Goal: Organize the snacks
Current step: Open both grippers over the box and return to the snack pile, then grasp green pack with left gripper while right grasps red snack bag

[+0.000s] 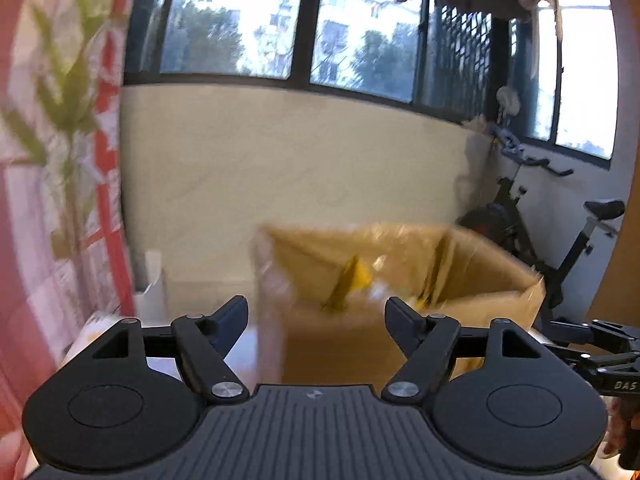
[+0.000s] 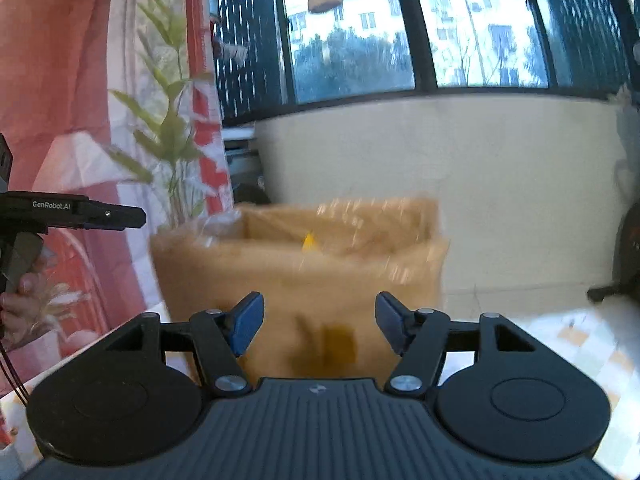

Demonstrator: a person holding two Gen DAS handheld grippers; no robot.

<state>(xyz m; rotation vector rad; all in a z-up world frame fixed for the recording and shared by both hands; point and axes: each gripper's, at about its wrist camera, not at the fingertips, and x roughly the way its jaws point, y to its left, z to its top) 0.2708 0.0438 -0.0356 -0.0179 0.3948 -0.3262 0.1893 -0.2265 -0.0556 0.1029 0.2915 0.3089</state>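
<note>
An open brown cardboard box stands ahead of both grippers, blurred by motion, with its flaps up and shiny tape on its rim. Something yellow shows inside it; what it is I cannot tell. The same box fills the middle of the right wrist view, a yellow bit visible near its top. My left gripper is open with nothing between its fingers, just in front of the box. My right gripper is open too, empty, facing the box's front wall.
A pink and red curtain with a plant print hangs on the left. A pale low wall under dark-framed windows runs behind the box. An exercise bike stands at the right. The other gripper and a hand show at the left edge.
</note>
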